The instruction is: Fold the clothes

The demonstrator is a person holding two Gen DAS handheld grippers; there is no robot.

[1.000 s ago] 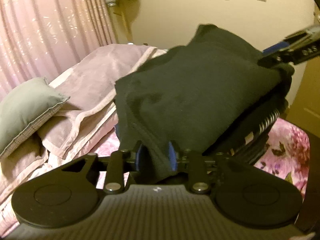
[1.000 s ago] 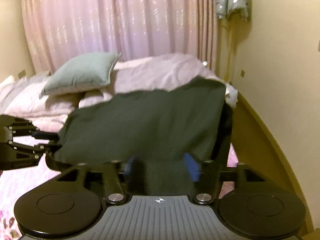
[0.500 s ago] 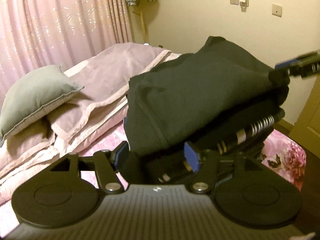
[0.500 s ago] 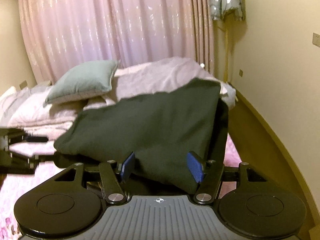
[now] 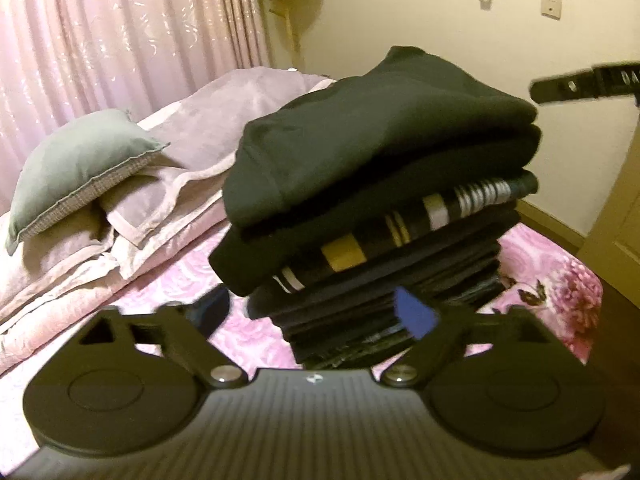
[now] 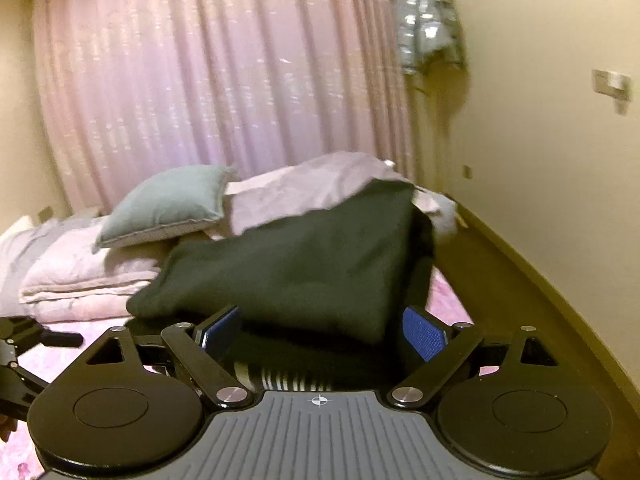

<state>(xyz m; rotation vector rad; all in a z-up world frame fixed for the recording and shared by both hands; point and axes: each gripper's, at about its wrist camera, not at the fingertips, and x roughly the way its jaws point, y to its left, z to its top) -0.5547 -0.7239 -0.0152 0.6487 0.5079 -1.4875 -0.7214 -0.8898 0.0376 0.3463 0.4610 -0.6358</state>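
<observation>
Both tongs have let go since a second ago: then each was pinched on the dark fabric's edge, now both are spread wide and backed off, and the dark green garment (image 5: 376,128) lies flat on top of the stack.

Left gripper (image 5: 316,312): released, blue pads apart, nothing between them. Just ahead of it, touching nothing of the tongs, the stack of folded clothes (image 5: 380,264) sits on the pink floral bedspread (image 5: 168,280). Bottom layers are dark and thin, mid-stack is a black piece with yellow and white stripes (image 5: 400,232), the green garment is on top with its folded edge toward the left tong. Right gripper's tip (image 5: 580,86) shows at upper right of this view, beyond the stack's far corner, clear of the fabric.

Right gripper (image 6: 320,330): released too, pads wide, straddling the near corner of the stack but not clamped on it. Striped edge is visible just below the green garment (image 6: 304,268), right in front of the tong. Left gripper's linkage (image 6: 24,356) shows low at far left.

Beyond the stack, left of both tongs: heaped mauve bedding (image 5: 224,120) with a grey-green cushion (image 5: 76,164) leaning on it. Farthest back: pink curtain (image 6: 224,80), a silvery padded jacket (image 6: 430,36) hanging at the curtain's right end, cream wall with switch plates (image 5: 550,0).
</observation>
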